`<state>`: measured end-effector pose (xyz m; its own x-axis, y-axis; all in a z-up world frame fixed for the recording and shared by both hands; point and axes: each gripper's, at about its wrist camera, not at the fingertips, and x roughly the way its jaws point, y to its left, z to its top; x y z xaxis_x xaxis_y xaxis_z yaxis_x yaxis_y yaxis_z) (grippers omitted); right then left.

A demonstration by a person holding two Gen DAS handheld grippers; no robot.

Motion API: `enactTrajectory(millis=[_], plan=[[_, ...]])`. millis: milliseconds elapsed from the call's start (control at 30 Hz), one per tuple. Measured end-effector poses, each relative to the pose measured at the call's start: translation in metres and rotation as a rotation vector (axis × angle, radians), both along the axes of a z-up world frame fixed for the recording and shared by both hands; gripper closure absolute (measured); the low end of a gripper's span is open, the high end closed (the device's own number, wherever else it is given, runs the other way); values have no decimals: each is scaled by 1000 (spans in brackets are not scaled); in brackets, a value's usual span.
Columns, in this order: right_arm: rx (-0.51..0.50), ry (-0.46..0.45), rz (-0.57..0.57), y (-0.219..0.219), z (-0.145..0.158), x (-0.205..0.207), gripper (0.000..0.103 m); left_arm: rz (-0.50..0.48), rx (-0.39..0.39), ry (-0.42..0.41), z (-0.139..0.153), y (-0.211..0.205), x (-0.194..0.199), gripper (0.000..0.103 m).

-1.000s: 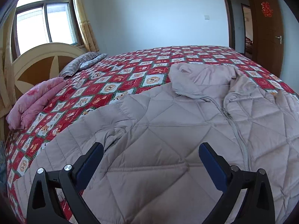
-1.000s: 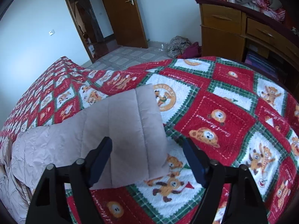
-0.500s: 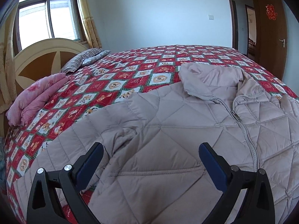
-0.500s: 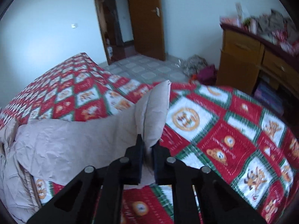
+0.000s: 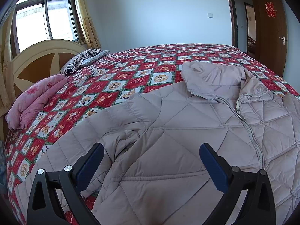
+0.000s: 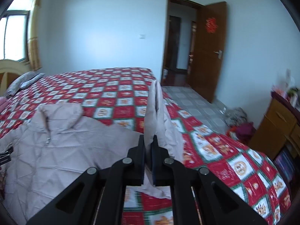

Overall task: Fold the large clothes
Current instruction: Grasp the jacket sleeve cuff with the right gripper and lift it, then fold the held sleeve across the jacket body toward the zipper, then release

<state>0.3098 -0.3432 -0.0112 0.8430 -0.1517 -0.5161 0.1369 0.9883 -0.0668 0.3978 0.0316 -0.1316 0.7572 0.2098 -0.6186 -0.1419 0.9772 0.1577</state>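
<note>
A pale pink quilted jacket [image 5: 187, 131] lies front up on the bed, zipped, with its collar toward the far side. My left gripper [image 5: 151, 148] hovers open just over its left chest and sleeve, gripping nothing. In the right wrist view the jacket [image 6: 65, 150] spreads out to the left. Its right sleeve [image 6: 155, 108] is lifted off the quilt and stands upright. My right gripper [image 6: 149, 140] pinches that sleeve near the cuff, the jaws closing tight with the fabric pressed between the pads.
A red patterned quilt [image 5: 131, 75] covers the bed. A folded pink blanket [image 5: 35, 101] and a striped pillow [image 5: 82, 60] lie by the headboard [image 5: 33, 61]. Right of the bed are tiled floor, an open door [image 6: 208, 52], a wooden dresser [image 6: 277, 127] and a clothes pile [image 6: 238, 123].
My right gripper closed on the sleeve end, then lifted it off the quilt and swung left, rolling as it went. The left gripper stayed open and barely moved.
</note>
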Motion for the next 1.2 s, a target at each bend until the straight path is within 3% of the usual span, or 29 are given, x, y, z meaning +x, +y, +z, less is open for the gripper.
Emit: enactTrajectory(millis=[400,600,933,967,1033,1067,1100,1200], plan=[[-19,17,231,120,-13,28,97,13,-14,-16,-2,14,4,1],[10,61,324,182,-47,43,97,41,-24,-8,-5,28,5,1],[97,178,445,245,-109,58,96,75,-11,-15,-1,43,4,1],[102,178,453,248,-110,57,93,77,-10,-14,1,43,4,1],[126,173,467,245,-107,51,66,76,-7,-17,4,41,3,1],[147,162,472,241,-104,46,41,74,-6,-19,6,39,2,1],[159,142,469,234,-98,39,29,67,-7,-25,9,36,1,1],[162,98,452,214,-80,17,28,42,-12,-47,20,19,0,1]])
